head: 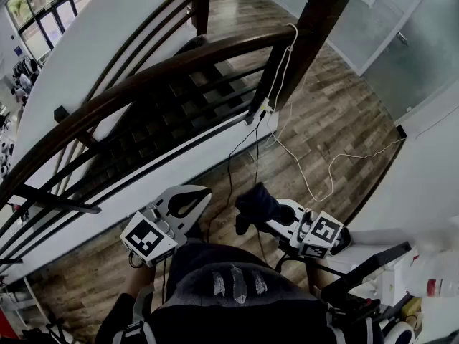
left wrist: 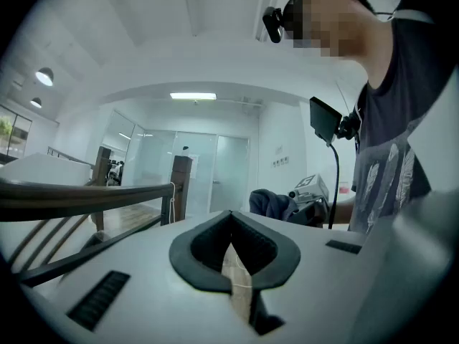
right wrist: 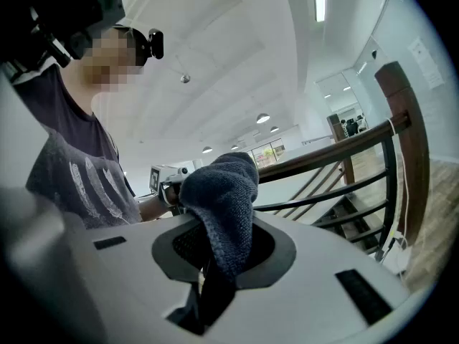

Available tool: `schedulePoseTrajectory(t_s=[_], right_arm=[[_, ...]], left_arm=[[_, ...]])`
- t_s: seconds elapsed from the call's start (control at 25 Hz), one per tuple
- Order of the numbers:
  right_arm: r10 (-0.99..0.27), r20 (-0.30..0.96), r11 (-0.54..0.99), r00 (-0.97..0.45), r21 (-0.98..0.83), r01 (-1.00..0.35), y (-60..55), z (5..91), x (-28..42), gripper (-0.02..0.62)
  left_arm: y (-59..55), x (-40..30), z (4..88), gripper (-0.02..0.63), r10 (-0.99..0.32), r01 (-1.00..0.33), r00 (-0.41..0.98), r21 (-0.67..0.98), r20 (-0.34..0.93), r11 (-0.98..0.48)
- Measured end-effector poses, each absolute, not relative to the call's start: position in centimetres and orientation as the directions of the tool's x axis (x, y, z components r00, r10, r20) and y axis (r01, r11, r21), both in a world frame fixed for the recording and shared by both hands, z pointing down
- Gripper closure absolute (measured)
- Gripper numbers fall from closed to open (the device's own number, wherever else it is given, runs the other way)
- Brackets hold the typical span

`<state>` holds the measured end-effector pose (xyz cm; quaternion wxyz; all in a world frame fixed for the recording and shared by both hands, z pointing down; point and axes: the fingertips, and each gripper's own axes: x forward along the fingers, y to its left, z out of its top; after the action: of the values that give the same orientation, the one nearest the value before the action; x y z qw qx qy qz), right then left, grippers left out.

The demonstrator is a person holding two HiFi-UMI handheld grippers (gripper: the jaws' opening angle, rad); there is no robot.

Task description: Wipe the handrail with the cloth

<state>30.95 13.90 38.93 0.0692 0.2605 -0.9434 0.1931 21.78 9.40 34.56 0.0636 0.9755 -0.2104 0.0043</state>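
Note:
The dark wooden handrail (head: 143, 77) curves from the lower left up to the post at the top right; it also shows in the left gripper view as the handrail (left wrist: 79, 196) and in the right gripper view as the handrail (right wrist: 323, 156). My right gripper (head: 264, 212) is shut on a dark blue cloth (head: 257, 201), held low near my body and well short of the rail. The cloth (right wrist: 224, 192) bunches over the jaws of the right gripper (right wrist: 228, 224). My left gripper (head: 206, 192) is shut with nothing in it; its tips meet in the left gripper (left wrist: 231, 217) view.
A dark newel post (head: 315, 27) ends the rail, with a white cable (head: 287, 70) hanging from it and trailing over the wood floor (head: 337, 120). Stairs (head: 165, 120) drop behind the metal balusters. Black cables run down near my legs. White equipment (head: 430, 278) stands at the lower right.

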Motion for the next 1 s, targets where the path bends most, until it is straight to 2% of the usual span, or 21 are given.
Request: schedulePoseTrajectory(t_s=[0.12,0.24,0.36,0.52,0.76,1.0], right_arm=[[-0.516,0.227,0.774,-0.826,-0.290,-0.563,8.0,38.6,29.8,0.537],[-0.584,0.259,0.737,-0.769,-0.228,-0.636,0.8,39.1,30.2,0.535],[-0.680,0.333,0.640,-0.654,-0.165,-0.750,-7.3,42.1,34.5,0.535],[-0.764,0.486,0.517,-0.425,0.065,-0.854,-19.7,46.9,42.0,0.535],[-0.797,0.567,0.479,-0.209,0.382,-0.790,-41.5,53.2,49.8,0.535],[-0.777,0.620,0.489,-0.106,0.489,-0.723,-54.4,58.6,55.2,0.535]], left_arm=[[5.6,19.4,33.2,0.598,-0.392,-0.378,0.919,0.204,-0.030,-0.903],[2.1,18.3,33.5,0.598,-0.381,-0.378,0.925,0.141,0.002,-0.915],[-0.7,18.8,35.7,0.598,-0.395,-0.400,0.916,0.111,0.067,-0.910],[-4.1,19.0,38.1,0.598,-0.452,-0.472,0.879,0.150,0.151,-0.869],[-10.8,21.2,40.3,0.598,-0.588,-0.653,0.748,0.186,0.308,-0.734],[-14.7,25.4,43.0,0.598,-0.629,-0.749,0.647,0.209,0.430,-0.628]])
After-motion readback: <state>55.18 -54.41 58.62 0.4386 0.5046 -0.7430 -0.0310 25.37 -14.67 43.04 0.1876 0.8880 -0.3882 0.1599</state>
